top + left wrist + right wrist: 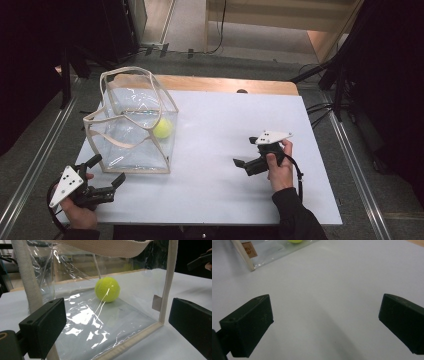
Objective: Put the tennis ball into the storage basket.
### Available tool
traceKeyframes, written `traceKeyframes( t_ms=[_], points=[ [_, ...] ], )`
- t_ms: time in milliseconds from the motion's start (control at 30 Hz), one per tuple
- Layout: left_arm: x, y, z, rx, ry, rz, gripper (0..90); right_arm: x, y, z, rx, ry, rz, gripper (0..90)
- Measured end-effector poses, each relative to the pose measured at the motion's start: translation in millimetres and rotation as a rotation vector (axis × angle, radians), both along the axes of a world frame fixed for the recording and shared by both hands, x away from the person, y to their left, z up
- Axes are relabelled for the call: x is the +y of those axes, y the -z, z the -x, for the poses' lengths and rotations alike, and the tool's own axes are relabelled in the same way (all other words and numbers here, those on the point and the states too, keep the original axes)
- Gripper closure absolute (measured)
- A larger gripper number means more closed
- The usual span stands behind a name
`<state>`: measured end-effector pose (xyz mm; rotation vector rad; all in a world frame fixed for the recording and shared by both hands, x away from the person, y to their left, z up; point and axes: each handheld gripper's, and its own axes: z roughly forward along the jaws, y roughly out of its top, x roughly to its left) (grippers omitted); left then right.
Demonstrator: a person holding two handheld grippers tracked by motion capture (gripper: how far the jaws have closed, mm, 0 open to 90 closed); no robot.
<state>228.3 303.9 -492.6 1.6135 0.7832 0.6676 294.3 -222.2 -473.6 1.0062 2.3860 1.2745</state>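
— Jaws wide apart on the left gripper (106, 174), lower left of the high view, nothing between them. They point at the near bottom corner of the bag (131, 125) and sit just beside it, not touching as far as I can tell.

— And the right gripper (244, 151)?

— Right of middle in the same frame, jaws spread too, holding nothing. Its own view has bare white table (332, 285) between the two black pads, with the bag corner far off at the upper left.

— So where's the ball?

— The ball (162, 128) is inside the bag, on its floor toward the right-hand wall in the high view. In the left gripper view the ball (107, 289) sits upper middle, seen through the clear plastic, resting on the bottom panel behind the cream edge binding.

— Then the putting-in looks done?

— That's my reading: ball in, both grippers free and off it. The bag stands upright with its mouth open, and the handles (127, 75) loop up at the upper left of the frame, not held by anything.

— Anything left?

— Perhaps just backing off. If the bag is meant to be lifted or closed, that hasn't started; the left gripper is the one placed for it, being right at the bag, while the right one is well apart from it.
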Motion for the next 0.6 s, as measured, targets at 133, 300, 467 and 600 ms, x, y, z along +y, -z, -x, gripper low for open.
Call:
traceKeyframes(
  t_ms=[133,300,467,600],
  points=[
    [-0.2,0.0,0.0,0.001,-0.002,-0.003,1.3,-12.6,4.5,7.1,-0.013,0.022,-0.025,0.0],
    [-0.1,0.1,0.0,0.003,-0.004,-0.004,1.3,-23.6,9.7,15.8,-0.022,0.047,-0.023,0.0],
    [-0.1,0.0,-0.3,0.001,-0.002,-0.010,1.3,-36.9,13.6,24.6,-0.026,0.068,-0.036,0.0],
    [0.1,-0.1,-0.2,0.002,-0.002,-0.013,1.3,-47.8,15.0,31.5,-0.035,0.085,-0.043,0.0]
  ],
)
